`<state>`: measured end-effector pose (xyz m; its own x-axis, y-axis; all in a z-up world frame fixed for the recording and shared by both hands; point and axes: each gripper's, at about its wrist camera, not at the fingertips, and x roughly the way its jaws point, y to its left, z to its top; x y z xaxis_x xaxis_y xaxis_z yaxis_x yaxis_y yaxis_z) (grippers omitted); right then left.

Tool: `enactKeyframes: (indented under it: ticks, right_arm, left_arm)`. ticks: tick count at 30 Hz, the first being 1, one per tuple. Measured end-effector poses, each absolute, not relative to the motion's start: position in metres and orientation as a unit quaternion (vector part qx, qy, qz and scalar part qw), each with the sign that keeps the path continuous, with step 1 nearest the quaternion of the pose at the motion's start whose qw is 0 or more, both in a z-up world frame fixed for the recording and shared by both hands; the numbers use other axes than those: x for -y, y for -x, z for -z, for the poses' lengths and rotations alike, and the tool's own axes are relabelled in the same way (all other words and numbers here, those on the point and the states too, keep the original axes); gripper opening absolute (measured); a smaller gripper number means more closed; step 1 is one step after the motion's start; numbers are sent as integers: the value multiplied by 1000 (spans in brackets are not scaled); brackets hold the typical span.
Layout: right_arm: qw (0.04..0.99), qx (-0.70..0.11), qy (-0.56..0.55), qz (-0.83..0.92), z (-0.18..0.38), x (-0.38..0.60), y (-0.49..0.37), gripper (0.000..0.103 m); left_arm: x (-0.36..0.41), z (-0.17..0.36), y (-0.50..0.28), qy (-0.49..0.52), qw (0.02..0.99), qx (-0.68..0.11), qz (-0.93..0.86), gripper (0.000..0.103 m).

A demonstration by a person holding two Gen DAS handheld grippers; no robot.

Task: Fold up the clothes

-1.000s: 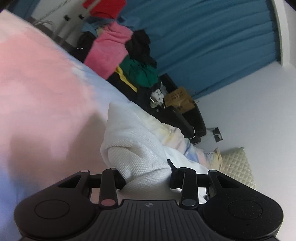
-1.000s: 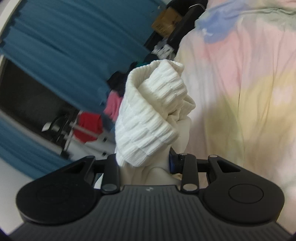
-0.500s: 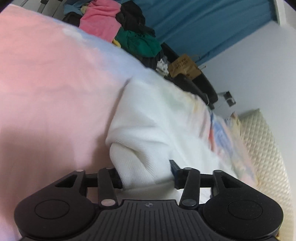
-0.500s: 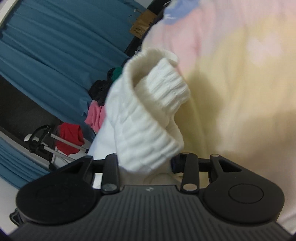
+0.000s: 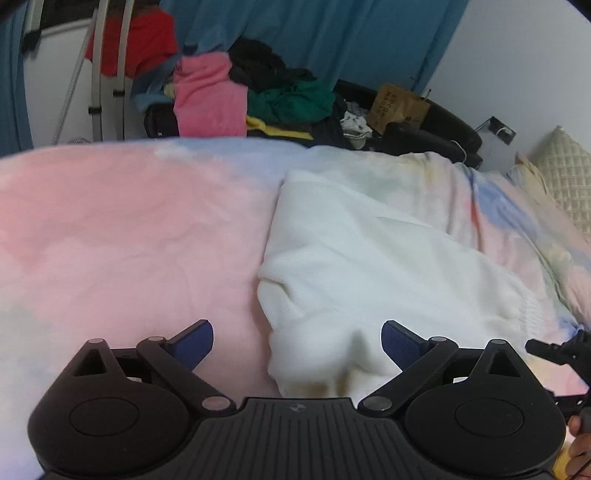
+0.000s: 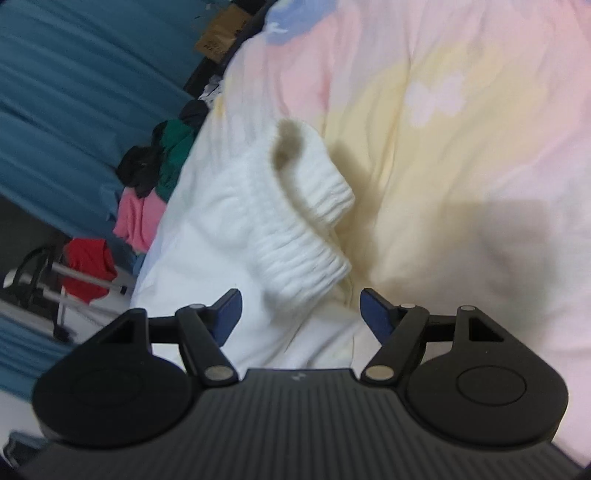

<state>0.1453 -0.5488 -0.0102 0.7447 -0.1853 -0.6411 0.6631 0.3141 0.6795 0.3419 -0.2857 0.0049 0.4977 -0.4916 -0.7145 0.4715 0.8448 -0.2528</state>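
A white knit sweater [image 5: 369, 266] lies spread on the pastel bed cover [image 5: 122, 236]. My left gripper [image 5: 297, 345] is low over its near edge; the jaws are opening wide and the blue pads [image 5: 397, 341] stand clear of the cloth that bulges between them. In the right wrist view the sweater's ribbed cuff [image 6: 310, 229] rests folded over on the cover. The jaws of my right gripper [image 6: 301, 314] are opening too, with the knit lying between the fingertips [image 6: 375, 314] and no pad pressing on it. The other gripper's tip [image 5: 561, 350] shows at the left wrist view's right edge.
Beyond the bed's far edge lies a heap of pink, black and green clothes [image 5: 258, 92], a brown paper bag [image 5: 400, 107], a rack with a red garment [image 5: 136, 40] and blue curtains [image 5: 314, 33]. A quilted cream pillow [image 5: 565, 173] sits at the right.
Both grippers let go of the white sweater and their jaws swung wide. Both sank toward the bed, and the sweater now lies flat on the cover. The left view rolled level.
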Motion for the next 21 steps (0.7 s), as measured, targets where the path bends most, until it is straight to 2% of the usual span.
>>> enactKeyframes:
  ticks: [9,10,12,16,21]
  right_arm:
    - [854,-208,-416,232,-92,499,-78,74]
    - [862,-206,-401,231,-102,492,-71,75]
    - [878,-198,-373,226,-117,475,-53,87]
    - [902,-195,-318,216,-142,447,-32,85]
    - [928,-185,-238,219,-160,397,-5,85]
  left_arm:
    - [269,-115,-237,-23,892,-343,294,103]
    - [266,-125,-224,-29,895,-332,296,103]
    - [260,-145,-193,-40,902,-313,296,103]
    - [246,-176,-133,-60,909,-278,304,103]
    - [221,-187,-75,-70,917,-236,314,103]
